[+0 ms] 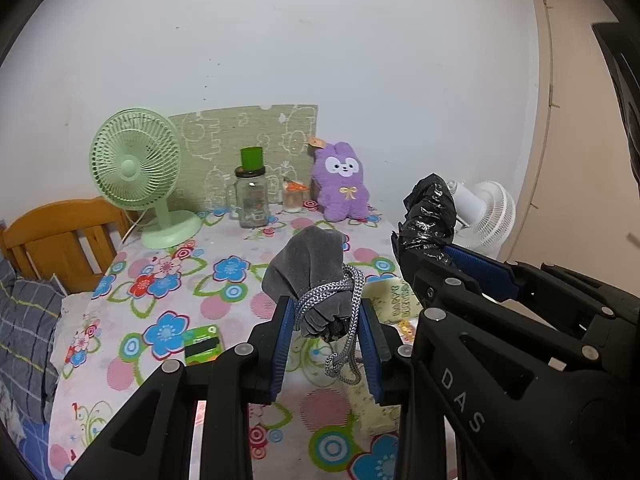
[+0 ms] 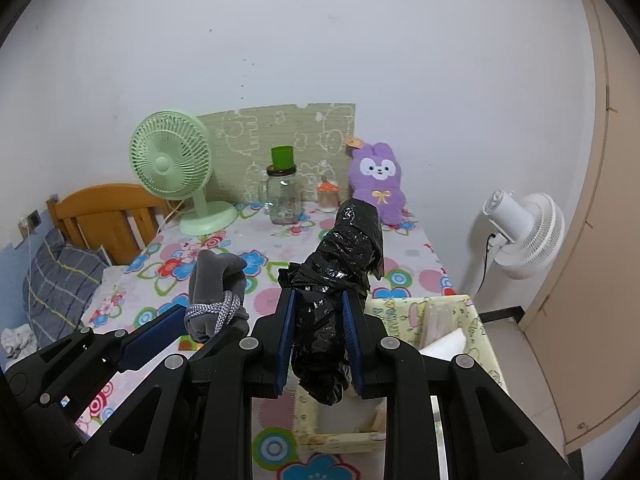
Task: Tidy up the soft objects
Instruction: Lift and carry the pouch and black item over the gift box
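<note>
My left gripper (image 1: 328,320) is shut on a grey drawstring pouch (image 1: 310,264) with a grey-white cord, held above the flowered table; it also shows in the right wrist view (image 2: 216,284). My right gripper (image 2: 319,312) is shut on a roll of black plastic bags (image 2: 344,256), held above a pale yellow fabric box (image 2: 476,316). The roll also shows in the left wrist view (image 1: 430,216), to the right of the pouch. A purple plush rabbit (image 1: 342,182) leans at the back of the table.
A green desk fan (image 1: 136,168), a glass jar with a green lid (image 1: 252,196) and a small jar (image 1: 294,196) stand at the back. A green card (image 1: 202,346) lies on the flowered cloth (image 1: 172,280). A white floor fan (image 2: 524,232) stands right; a wooden bed (image 2: 100,216) left.
</note>
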A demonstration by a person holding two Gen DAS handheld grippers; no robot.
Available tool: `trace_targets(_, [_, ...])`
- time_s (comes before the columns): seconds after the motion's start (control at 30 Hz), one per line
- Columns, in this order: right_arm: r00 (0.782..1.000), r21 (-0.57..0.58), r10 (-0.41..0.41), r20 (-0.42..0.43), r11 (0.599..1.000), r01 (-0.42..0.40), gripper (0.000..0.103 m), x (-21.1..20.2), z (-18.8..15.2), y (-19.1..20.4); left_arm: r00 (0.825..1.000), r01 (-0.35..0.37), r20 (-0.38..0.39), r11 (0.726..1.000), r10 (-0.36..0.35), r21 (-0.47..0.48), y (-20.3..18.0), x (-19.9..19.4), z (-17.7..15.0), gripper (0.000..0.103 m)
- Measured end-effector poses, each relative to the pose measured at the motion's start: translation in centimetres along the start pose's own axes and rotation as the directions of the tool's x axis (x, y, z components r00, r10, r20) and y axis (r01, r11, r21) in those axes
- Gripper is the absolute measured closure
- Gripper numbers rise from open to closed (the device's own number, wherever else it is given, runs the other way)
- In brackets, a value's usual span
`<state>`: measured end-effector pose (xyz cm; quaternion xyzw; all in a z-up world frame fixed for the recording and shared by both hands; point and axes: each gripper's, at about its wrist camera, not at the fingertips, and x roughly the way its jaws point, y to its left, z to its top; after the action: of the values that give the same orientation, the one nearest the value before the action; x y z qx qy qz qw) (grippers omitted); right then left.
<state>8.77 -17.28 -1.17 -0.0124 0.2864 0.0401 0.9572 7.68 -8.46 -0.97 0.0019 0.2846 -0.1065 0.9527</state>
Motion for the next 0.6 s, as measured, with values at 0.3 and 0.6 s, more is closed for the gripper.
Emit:
trace_targets(0.3, [1.000,0.023,-0.018,-0.007,1.000,0.019,0.076,0.8,-0.1,-2.5,0.999,0.031,-0.020,0.999,-0.031,0.019,-2.3,1.6,0.2,0.071])
trace_targets(0.6, [0.999,0.054,-0.026,-0.034,0.998,0.028,0.076,1.8,-0.7,-4.9,0.997,0.066,-0.050,0.997,-0.064,0.043,-4.3,3.3,0.2,0.071])
